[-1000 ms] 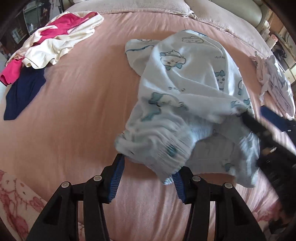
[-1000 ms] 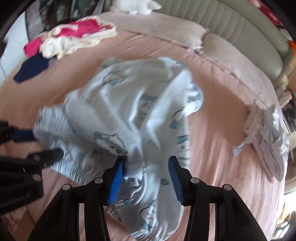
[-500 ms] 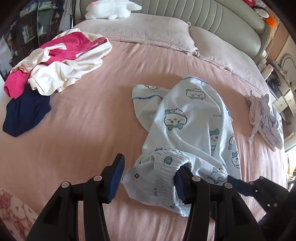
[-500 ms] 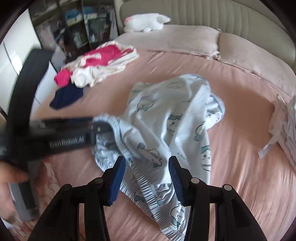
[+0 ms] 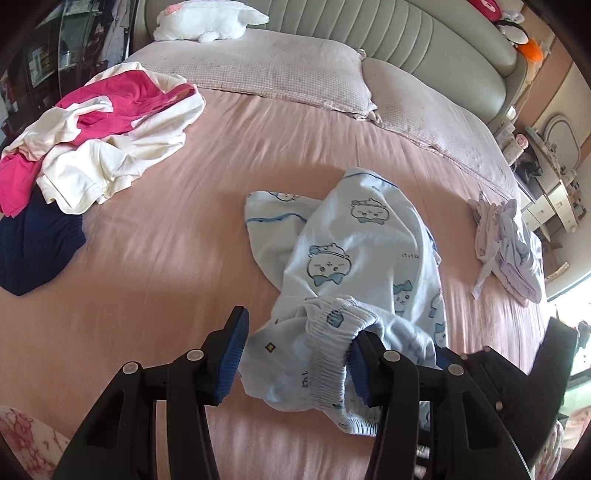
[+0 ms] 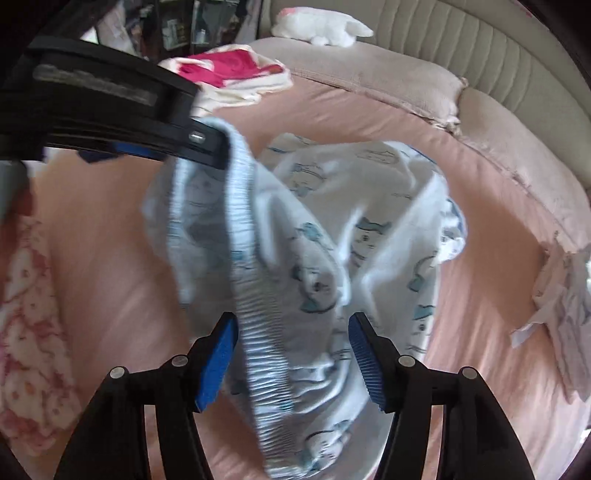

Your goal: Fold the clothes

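Note:
Light blue pyjama trousers with cartoon prints (image 5: 354, 254) lie on the pink bed, their elastic waistband (image 5: 325, 354) lifted at the near end. My left gripper (image 5: 295, 354) is open, and the waistband hangs over its right finger (image 5: 365, 354). My right gripper (image 6: 291, 354) is open with the ribbed waistband (image 6: 255, 332) draped between its fingers. The trousers (image 6: 369, 221) fill the middle of the right wrist view, where the left gripper's finger (image 6: 199, 144) hooks the waistband's far end.
A heap of pink, cream and navy clothes (image 5: 92, 129) lies at the far left of the bed. A small pale garment (image 5: 509, 251) lies at the right. Two pillows (image 5: 266, 70) and a white plush toy (image 5: 207, 18) sit at the headboard.
Both grippers have pulled back and up, lifting the waistband off the bed. The trousers now stretch out farther away, and the left gripper has swung across the right wrist view.

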Demonstrator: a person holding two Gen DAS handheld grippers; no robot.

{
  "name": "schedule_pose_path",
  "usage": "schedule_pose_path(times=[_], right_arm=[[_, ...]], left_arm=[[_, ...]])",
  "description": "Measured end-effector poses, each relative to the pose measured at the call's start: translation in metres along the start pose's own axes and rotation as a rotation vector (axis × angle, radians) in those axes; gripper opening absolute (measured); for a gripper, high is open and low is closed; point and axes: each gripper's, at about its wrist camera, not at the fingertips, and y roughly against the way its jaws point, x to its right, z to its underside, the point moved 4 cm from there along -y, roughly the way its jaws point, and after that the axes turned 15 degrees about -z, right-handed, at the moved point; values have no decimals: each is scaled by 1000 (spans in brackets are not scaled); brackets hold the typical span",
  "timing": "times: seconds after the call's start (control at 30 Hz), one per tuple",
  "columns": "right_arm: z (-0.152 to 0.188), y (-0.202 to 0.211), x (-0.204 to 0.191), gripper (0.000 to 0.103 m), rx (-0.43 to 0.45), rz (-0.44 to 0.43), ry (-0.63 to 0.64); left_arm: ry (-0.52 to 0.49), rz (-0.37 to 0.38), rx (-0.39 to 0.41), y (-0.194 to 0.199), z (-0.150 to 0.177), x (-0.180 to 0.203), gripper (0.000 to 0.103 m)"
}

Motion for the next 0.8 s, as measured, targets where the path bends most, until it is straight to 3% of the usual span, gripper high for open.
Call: schedule_pose_path(times=[0.03,0.07,0.17,0.23,0.33,0.43,0.53,0.63,0.8], right_arm=[[1,2,10,38,15,5,-45],[0,8,21,24,41,9,-100],[-3,43,48,18,197,22,-230],[-1,68,60,15,287,5,-288],[-2,83,59,15,344,-3,-300],[-7,102,54,15,419,-31,-285],[-11,126,59,15,523,-10,-284],[-7,132,75,15,537,53,-335],[-2,132,93,15,526,103,-414]], left_arm=[[-11,3,-12,-1,5,3,47],[-25,9,-27,-4,11,8,47],[-94,29,-86,-15,32,29,47],[-140,33,-112,-21,45,47,47],[-163,37,-101,-21,55,70,47],[-142,-19,-64,-23,60,81,47],[-73,-112,-47,-28,58,65,48],[17,-208,-26,-28,48,34,49],[14,-345,164,4,-2,4,49]])
